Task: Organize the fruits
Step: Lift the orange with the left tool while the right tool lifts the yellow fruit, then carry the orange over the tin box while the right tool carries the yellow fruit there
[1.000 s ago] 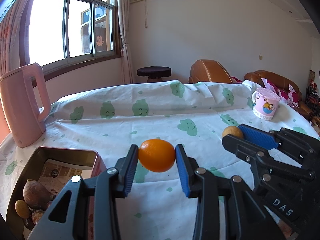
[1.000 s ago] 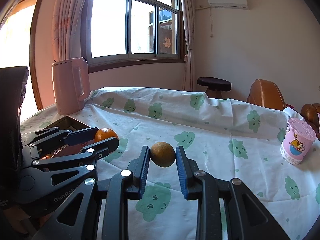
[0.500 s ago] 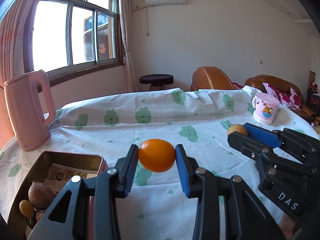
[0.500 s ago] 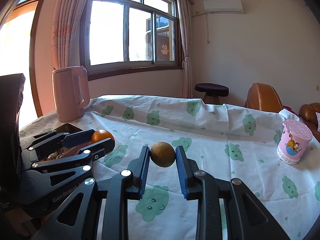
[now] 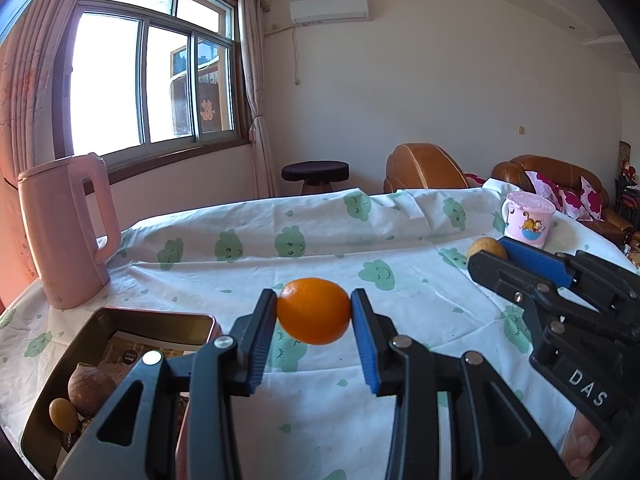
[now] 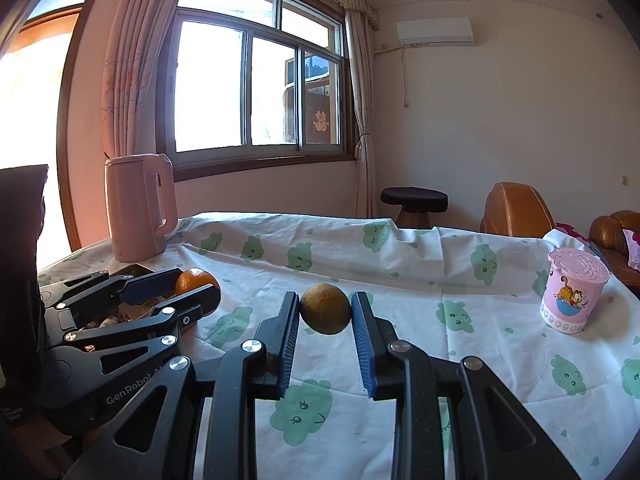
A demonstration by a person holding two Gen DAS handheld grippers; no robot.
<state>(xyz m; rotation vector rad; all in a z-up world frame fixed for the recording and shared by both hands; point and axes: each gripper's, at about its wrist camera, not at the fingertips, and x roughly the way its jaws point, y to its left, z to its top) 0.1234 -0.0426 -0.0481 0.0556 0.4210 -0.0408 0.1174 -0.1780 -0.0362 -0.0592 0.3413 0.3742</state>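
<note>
On the far left, a pink jug (image 5: 68, 232) is standing on the table (image 5: 320, 248). Near it, at the left edge, a tin (image 5: 156, 322) is sitting open with a few brown fruits (image 5: 90, 388) lying inside.

The left gripper (image 5: 314, 314) is pinching an orange (image 5: 314, 310) between its blue pads. Its jaws are closed only as far as the orange lets them. The orange is hanging in the air above the cloth, just right of the tin's near corner. So the tin is lying to the left of these jaws and a bit lower. That is the thing the next move turns on: the orange looks like it needs to go left and down to land in the tin.

The right gripper (image 6: 325, 312) is squeezing a small brown-yellow fruit (image 6: 325, 309) the same way, jaws tight on it. It is hanging over the middle of the table, farther right, so the left hand is much nearer the tin. The left gripper is sitting between this fruit and the tin, so the orange should probably go in first.

Far right, a pink cup (image 6: 572, 290) is standing alone.
</note>
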